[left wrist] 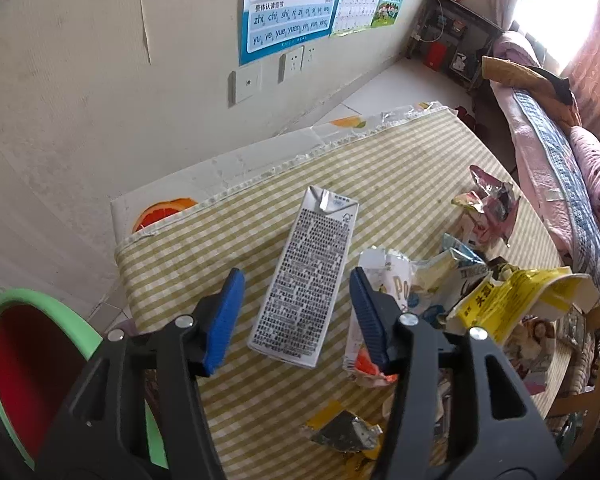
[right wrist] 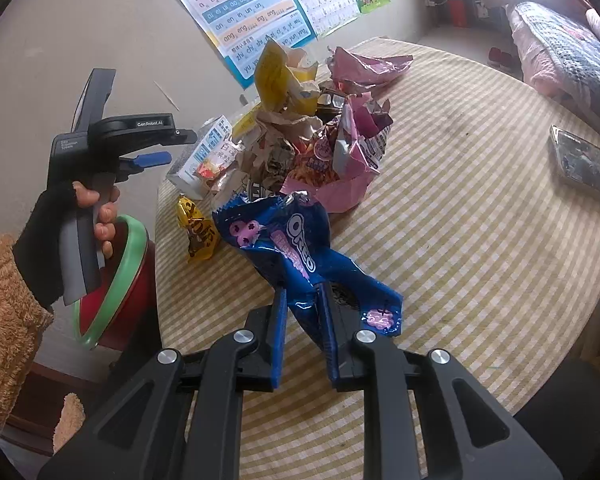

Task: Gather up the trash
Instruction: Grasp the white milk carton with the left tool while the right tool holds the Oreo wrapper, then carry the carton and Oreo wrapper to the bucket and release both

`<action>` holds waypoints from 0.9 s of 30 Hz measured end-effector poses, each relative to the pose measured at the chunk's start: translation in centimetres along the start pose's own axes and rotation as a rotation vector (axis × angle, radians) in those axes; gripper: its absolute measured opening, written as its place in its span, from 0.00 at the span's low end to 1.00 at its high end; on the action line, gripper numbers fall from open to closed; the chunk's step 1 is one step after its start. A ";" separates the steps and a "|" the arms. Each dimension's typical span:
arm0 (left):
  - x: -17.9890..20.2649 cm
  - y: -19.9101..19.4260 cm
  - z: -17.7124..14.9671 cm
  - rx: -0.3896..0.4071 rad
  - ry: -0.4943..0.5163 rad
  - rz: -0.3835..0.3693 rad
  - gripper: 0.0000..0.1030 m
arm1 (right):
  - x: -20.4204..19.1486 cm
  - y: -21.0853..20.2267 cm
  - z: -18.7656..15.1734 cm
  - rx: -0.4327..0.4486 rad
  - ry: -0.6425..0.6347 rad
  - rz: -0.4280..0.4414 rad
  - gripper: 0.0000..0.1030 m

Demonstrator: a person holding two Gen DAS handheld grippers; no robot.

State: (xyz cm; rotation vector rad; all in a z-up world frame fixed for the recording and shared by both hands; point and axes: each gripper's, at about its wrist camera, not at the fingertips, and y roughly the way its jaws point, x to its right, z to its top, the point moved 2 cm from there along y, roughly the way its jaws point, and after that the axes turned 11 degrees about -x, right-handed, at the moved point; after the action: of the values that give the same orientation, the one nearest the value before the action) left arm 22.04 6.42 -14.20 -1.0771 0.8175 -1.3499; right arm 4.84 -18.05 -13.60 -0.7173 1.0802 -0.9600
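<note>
Checked tablecloth (right wrist: 460, 220) is littered with wrappers; most collecting remains. Your right gripper (right wrist: 304, 320) pinches the Oreo wrapper (right wrist: 284, 240). Your left gripper (left wrist: 296, 308) gapes around the carton (left wrist: 308, 276), untouched.

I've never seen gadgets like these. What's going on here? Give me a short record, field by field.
Setting: round table with checked cloth
Left gripper: open, its fingers either side of a drink carton lying flat, not pressing it
Right gripper: shut on a blue Oreo wrapper
Rubbish pile: crumpled wrappers, mid-table
Bin: red, green rim, beside the table
Other: phone near the table edge
</note>
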 end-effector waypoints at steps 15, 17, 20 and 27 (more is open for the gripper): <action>-0.9 2.7 0.8 -0.067 -0.085 -0.055 0.39 | 0.2 0.4 0.1 -0.015 0.006 0.004 0.17; -1.3 1.1 0.3 -0.018 -0.093 -0.067 0.39 | 0.2 0.5 0.1 -0.018 0.004 0.005 0.17; -1.8 -1.6 -1.4 0.036 -0.098 -0.082 0.39 | 0.0 0.6 0.1 -0.018 -0.003 0.006 0.16; -0.9 -8.4 -9.6 0.119 -0.055 -0.156 0.39 | -0.6 1.1 0.1 -0.034 -0.022 -0.016 0.16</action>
State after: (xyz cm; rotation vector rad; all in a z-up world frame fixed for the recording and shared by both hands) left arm 10.13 6.83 -9.68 -1.0963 0.6152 -1.4738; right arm 5.13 -17.01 -14.25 -0.7631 1.0752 -0.9472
